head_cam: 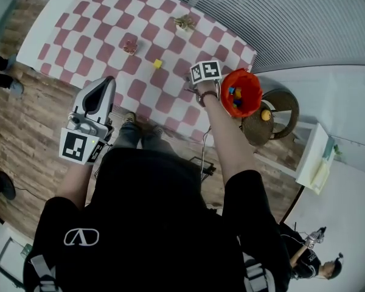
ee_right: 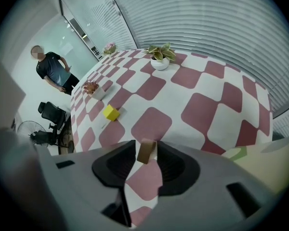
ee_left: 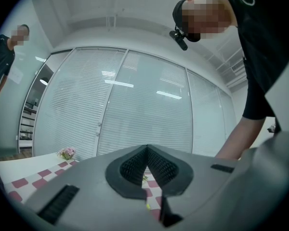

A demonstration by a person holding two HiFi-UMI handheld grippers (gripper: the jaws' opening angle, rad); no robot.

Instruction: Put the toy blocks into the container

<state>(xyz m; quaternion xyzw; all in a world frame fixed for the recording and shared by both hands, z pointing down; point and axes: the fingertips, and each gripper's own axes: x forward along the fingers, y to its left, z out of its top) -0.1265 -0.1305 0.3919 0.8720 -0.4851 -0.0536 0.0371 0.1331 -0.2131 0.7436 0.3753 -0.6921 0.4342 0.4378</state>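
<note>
My right gripper point(ee_right: 146, 154) holds a small brown block point(ee_right: 145, 150) between its tips, just above the red-and-white checked table point(ee_right: 202, 109). In the head view that right gripper point(head_cam: 201, 81) is at the table's near right corner, beside the orange container point(head_cam: 253, 87), which has several coloured blocks inside. A yellow block point(ee_right: 111, 112) lies on the table ahead and to the left, and the same yellow block point(head_cam: 157, 64) shows in the head view. My left gripper point(ee_left: 145, 147) is shut and empty, raised off the table's near edge and pointing at the glass wall.
A potted green plant point(ee_right: 159, 57), a small reddish plant point(ee_right: 92, 88) and pink flowers point(ee_right: 109, 47) stand on the table. A round stool point(head_cam: 278, 115) with a yellow ball sits behind the container. A person point(ee_right: 53, 70) stands past the table's far end by an office chair point(ee_right: 50, 112).
</note>
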